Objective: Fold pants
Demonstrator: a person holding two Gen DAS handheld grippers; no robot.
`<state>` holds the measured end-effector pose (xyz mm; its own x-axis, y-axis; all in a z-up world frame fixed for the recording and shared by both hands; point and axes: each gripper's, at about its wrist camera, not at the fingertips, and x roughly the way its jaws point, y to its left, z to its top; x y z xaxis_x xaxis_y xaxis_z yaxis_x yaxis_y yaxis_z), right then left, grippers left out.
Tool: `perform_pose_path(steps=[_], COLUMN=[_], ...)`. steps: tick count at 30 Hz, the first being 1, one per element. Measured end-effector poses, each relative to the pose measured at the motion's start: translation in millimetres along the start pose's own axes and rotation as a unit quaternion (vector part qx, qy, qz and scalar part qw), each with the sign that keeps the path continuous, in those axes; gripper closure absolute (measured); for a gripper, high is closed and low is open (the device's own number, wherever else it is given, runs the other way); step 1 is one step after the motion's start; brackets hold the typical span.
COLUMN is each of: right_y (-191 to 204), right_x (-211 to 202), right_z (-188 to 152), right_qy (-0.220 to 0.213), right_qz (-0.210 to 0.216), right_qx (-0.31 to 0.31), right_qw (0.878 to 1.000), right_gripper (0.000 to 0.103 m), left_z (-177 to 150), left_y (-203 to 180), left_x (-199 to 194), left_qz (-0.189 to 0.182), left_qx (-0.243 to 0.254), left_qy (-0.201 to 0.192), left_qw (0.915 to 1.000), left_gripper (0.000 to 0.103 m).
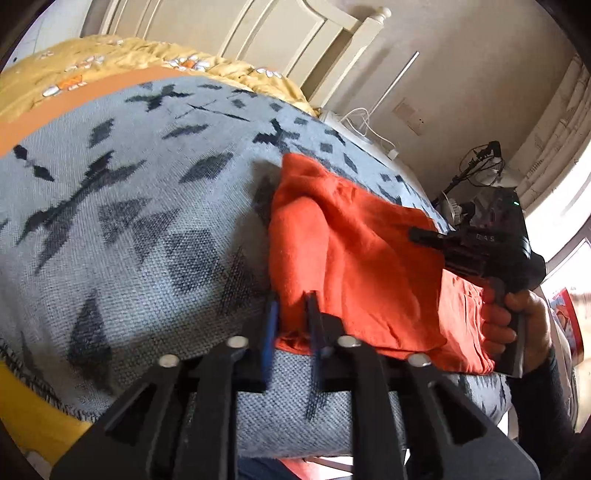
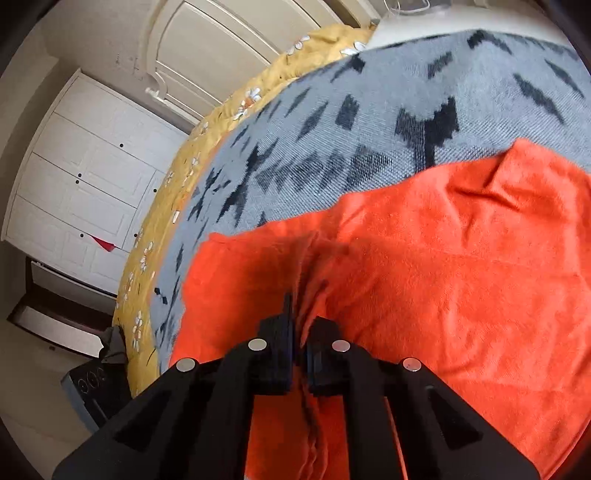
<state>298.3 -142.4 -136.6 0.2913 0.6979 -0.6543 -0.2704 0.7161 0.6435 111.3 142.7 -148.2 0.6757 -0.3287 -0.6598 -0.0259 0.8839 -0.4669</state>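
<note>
The orange pants [image 1: 362,266] lie in a loose fold on a grey blanket with black marks [image 1: 147,221], near the bed's front edge. My left gripper [image 1: 291,306] has its jaws a little apart around the left corner of the pants' near edge. My right gripper [image 2: 299,321] is shut on a bunched ridge of the pants [image 2: 424,295]. In the left wrist view the right gripper [image 1: 480,251] sits over the right part of the pants, held by a hand [image 1: 517,325].
A yellow flowered quilt [image 1: 92,70] lies beyond the blanket, with a cream headboard [image 1: 258,33] behind. White wardrobe doors [image 2: 85,184] stand to the left in the right wrist view. A tripod and cables [image 1: 476,166] stand by the wall on the right.
</note>
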Motion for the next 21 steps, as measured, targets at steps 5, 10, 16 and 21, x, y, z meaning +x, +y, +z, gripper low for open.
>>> perform_pose_path(steps=[5,10,16,21], right_y=[-9,-17,-21,-21], right_x=[-6,4,1,-1], right_z=[-3,-3,-1,2], right_qy=[0.005,0.014,0.024,0.029], right_qz=[0.0,0.001,0.014,0.023], right_qx=[0.005,0.01,0.007,0.001], right_qw=[1.0,1.0,1.0,0.999], right_gripper=[0.096,0.096,0.096,0.096], left_z=[-12,-68,-101,-112], left_y=[-62,-164,-201,-199], left_x=[-34,-5,47,63], left_qz=[0.066,0.037,0.07,0.121], left_qx=[0.138,0.345,0.415,0.461], left_qy=[-0.082,-0.058,-0.052,-0.039], left_qw=[0.9848,0.9361,0.9058,0.8782], left_gripper=[0.046,0.063,0.075,0.078])
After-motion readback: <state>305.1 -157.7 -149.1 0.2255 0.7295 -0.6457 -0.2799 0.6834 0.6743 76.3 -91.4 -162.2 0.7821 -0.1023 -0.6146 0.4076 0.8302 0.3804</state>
